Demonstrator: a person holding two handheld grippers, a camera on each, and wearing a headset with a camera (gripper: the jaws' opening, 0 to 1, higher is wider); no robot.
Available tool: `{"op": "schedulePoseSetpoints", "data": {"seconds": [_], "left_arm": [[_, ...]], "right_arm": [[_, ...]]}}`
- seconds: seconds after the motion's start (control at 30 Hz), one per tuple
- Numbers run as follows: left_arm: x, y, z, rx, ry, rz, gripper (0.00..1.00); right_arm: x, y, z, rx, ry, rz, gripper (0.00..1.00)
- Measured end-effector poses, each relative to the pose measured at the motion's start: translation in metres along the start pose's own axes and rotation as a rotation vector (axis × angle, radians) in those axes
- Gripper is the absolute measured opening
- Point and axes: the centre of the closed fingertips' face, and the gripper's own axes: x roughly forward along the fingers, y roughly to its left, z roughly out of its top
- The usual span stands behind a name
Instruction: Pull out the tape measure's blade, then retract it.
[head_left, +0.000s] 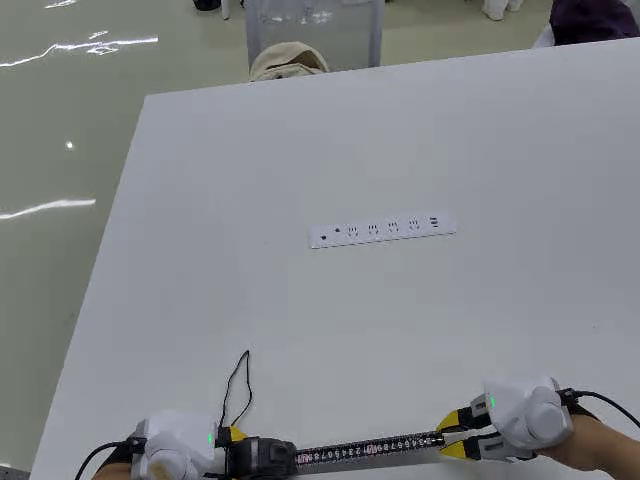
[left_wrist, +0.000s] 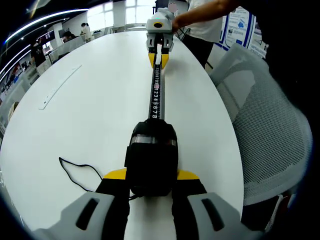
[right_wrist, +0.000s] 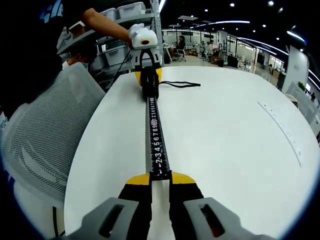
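A black tape measure case (left_wrist: 151, 155) sits between the yellow-tipped jaws of my left gripper (left_wrist: 150, 176), which is shut on it near the table's front edge. Its blade (head_left: 367, 448) runs out flat to the right, printed with numbers. My right gripper (right_wrist: 160, 179) is shut on the blade's end (right_wrist: 160, 172). In the head view the case (head_left: 262, 456) lies at bottom left with the left gripper (head_left: 228, 440) on it, and the right gripper (head_left: 452, 436) is at bottom right. A thin black wrist cord (head_left: 238, 385) trails from the case across the table.
A white power strip (head_left: 382, 230) lies mid-table, well beyond the blade. The white table (head_left: 400, 140) stretches far ahead; its left edge drops to a glossy floor. A mesh chair (left_wrist: 260, 120) stands close to the front edge. A person's arm (right_wrist: 102, 22) holds the left gripper.
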Motion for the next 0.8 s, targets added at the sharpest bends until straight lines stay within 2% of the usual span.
{"op": "schedulePoseSetpoints", "data": {"seconds": [0.8], "left_arm": [[0.002, 0.0, -0.001, 0.002, 0.004, -0.003, 0.28]], "right_arm": [[-0.008, 0.0, -0.014, 0.009, 0.024, -0.007, 0.09]]}}
